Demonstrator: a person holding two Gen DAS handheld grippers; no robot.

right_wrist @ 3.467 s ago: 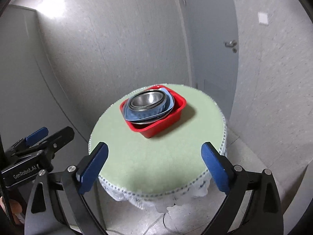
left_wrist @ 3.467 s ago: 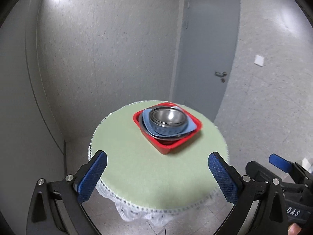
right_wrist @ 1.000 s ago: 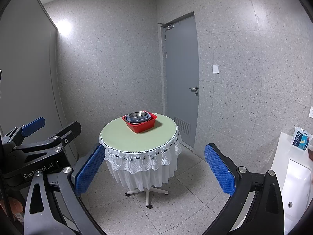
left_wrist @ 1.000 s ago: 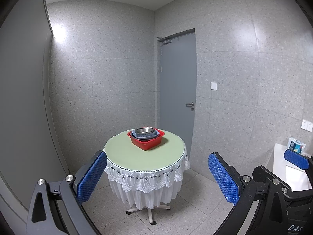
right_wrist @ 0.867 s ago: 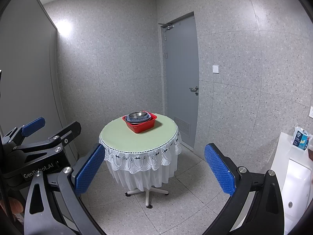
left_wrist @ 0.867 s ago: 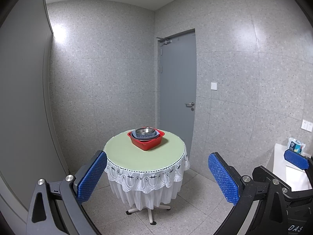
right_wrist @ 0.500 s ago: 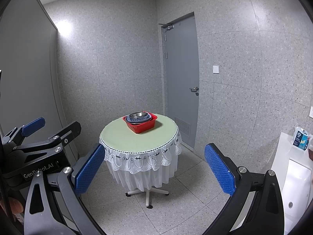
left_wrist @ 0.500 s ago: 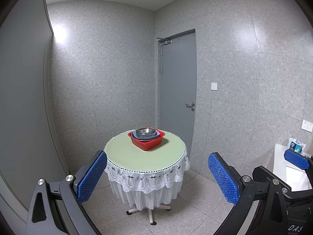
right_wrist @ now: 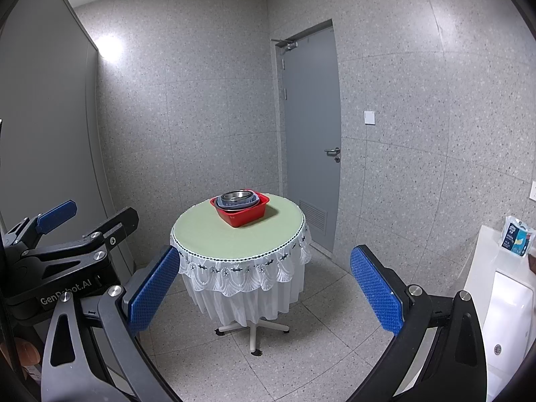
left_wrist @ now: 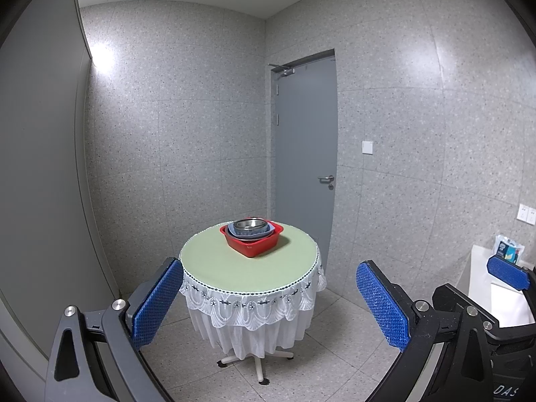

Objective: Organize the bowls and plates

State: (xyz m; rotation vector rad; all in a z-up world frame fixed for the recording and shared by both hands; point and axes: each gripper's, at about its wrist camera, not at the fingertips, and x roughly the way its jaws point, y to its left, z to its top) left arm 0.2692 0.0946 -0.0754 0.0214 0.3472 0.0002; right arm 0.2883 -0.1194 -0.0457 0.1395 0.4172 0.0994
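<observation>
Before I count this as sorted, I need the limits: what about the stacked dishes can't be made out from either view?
- Left wrist view: under the steel bowl, the red basin wall hides how many dishes are stacked.
- Right wrist view: blue dish too small to tell plate from bowl.
- Both views: the basin's far side is hidden by the stack.

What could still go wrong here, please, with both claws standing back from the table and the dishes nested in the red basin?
The metal bowl rides above the red basin rim on the blue dish, so a knock could topple it. The round table stands on one pedestal, so bumping it may rock everything.
</observation>
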